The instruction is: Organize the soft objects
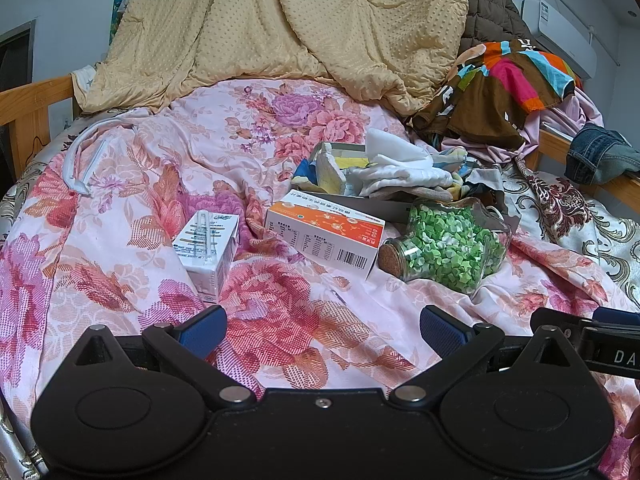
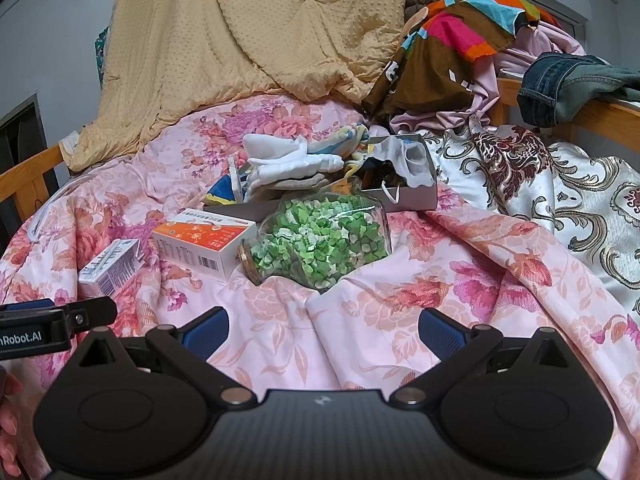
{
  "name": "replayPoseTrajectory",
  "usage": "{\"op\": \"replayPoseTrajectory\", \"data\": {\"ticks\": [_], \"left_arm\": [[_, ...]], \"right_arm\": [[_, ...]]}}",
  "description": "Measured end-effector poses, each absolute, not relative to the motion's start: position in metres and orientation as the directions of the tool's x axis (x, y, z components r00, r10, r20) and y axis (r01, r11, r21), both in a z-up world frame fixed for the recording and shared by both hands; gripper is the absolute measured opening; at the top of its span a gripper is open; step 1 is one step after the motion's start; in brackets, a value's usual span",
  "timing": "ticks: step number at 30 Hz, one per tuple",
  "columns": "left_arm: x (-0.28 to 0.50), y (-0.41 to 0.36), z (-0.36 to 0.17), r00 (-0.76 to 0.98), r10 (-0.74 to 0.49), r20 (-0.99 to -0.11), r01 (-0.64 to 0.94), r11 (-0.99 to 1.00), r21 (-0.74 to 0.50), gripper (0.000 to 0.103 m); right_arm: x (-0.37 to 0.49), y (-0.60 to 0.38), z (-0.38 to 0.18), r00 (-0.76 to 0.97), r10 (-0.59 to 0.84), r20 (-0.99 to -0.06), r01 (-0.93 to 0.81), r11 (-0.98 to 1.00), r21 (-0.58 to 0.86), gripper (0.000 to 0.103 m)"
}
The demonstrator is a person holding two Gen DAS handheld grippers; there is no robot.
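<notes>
A pile of soft cloths, white socks [image 1: 400, 172] among them, fills a grey box [image 1: 384, 200] mid-bed; it shows in the right wrist view too [image 2: 296, 164], with the box [image 2: 424, 196]. My left gripper [image 1: 322, 330] is open and empty, hovering over the floral sheet short of the items. My right gripper [image 2: 324, 330] is open and empty, short of the glass jar [image 2: 320, 244]. A beige quilt [image 1: 280, 28] is heaped at the back.
An orange-white carton [image 1: 326, 236], a small white carton [image 1: 208, 252] and the jar of green bits [image 1: 452, 252] lie on the sheet. Colourful clothes [image 1: 512, 84] and jeans [image 2: 568, 84] hang on the wooden rail at right. A white strap [image 1: 88, 156] lies at left.
</notes>
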State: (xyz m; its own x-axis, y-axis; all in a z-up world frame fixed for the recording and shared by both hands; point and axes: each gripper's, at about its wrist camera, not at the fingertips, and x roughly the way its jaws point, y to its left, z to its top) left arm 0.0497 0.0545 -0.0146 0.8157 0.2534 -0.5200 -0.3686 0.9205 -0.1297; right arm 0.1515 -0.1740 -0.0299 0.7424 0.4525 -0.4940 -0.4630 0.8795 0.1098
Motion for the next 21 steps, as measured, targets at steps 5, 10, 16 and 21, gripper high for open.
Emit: {"op": "replayPoseTrajectory", "data": {"ticks": [5,10,16,21], "left_arm": [[0.0497,0.0545,-0.0145,0.816,0.253,-0.52,-0.369,0.92,-0.13,0.102],[0.0496,0.0547,-0.0148,0.816,0.253,-0.52,-0.369,0.92,-0.13,0.102],[0.0498,0.0548,-0.0144,0.816,0.253,-0.52,-0.369,0.92,-0.13,0.102],[0.05,0.0549,-0.0142,0.815,0.253,-0.521,-0.369,0.921,-0.129,0.102]], "right_arm": [[0.1516,-0.1735,-0.03,0.742,0.453,-0.495,-0.463,0.88,0.111,0.103],[0.1521,-0.1736,-0.0298,0.741,0.453,-0.495,-0.463,0.879,0.111,0.103],[0.1522,-0.1731,-0.0311,0.741,0.453,-0.496,-0.464,0.879,0.11,0.103],[0.1512,-0.1728,-0.0317,0.739,0.454,-0.497,-0.465,0.878,0.111,0.103]]}}
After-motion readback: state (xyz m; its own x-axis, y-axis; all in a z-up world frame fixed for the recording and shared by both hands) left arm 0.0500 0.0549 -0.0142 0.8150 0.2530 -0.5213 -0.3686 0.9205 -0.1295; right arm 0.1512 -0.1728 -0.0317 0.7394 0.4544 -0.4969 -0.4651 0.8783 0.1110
